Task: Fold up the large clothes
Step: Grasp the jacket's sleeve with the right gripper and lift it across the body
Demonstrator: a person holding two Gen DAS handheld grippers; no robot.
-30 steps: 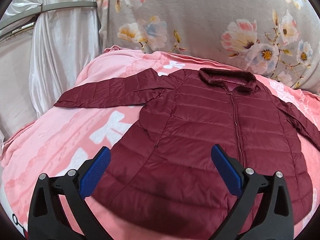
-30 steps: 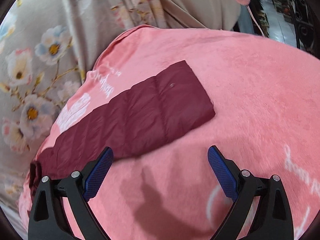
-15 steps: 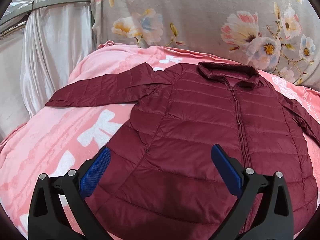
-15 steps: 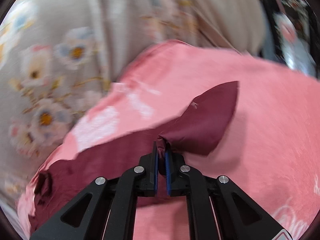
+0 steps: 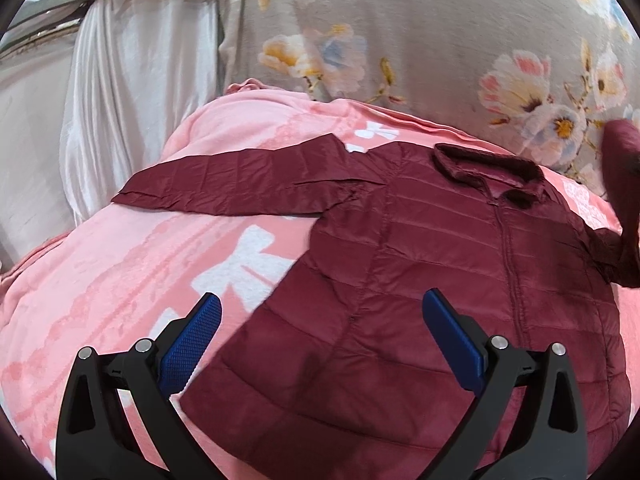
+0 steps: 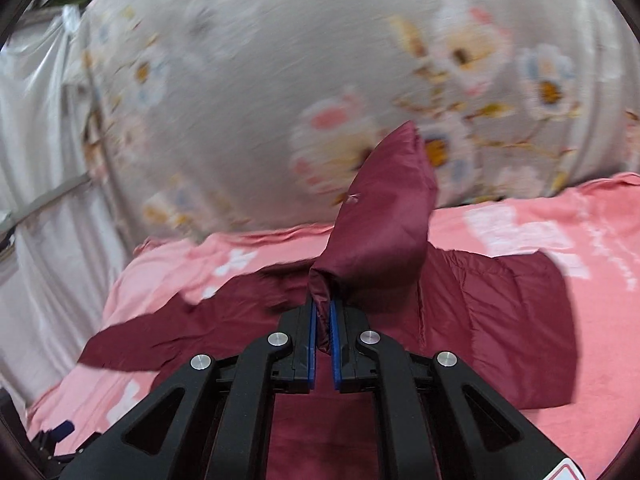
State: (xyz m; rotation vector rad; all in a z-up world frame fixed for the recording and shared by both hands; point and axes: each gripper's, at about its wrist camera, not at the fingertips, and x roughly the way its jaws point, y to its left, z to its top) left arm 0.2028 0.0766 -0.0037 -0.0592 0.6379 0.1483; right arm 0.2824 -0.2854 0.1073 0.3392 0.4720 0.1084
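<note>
A maroon quilted jacket (image 5: 420,280) lies front-up on a pink blanket (image 5: 120,280), its left sleeve (image 5: 224,184) stretched out flat. My left gripper (image 5: 320,320) hovers open over the jacket's lower left hem, nothing between its blue pads. My right gripper (image 6: 323,316) is shut on the cuff of the other sleeve (image 6: 380,220), which stands lifted above the jacket body (image 6: 500,320). That raised sleeve (image 5: 620,168) also shows at the right edge of the left wrist view. The right wrist view is motion-blurred.
A grey floral curtain (image 5: 440,40) hangs behind the bed. White satin drapery (image 5: 120,80) hangs at the left, beyond the blanket's edge. Pink blanket (image 6: 580,240) lies bare to the right of the jacket. Part of the left gripper (image 6: 56,436) shows at the lower left.
My right gripper shut on the sleeve's cuff, then lifted it and swung it over toward the jacket body. The left gripper stayed open and drifted a little toward the jacket's left side.
</note>
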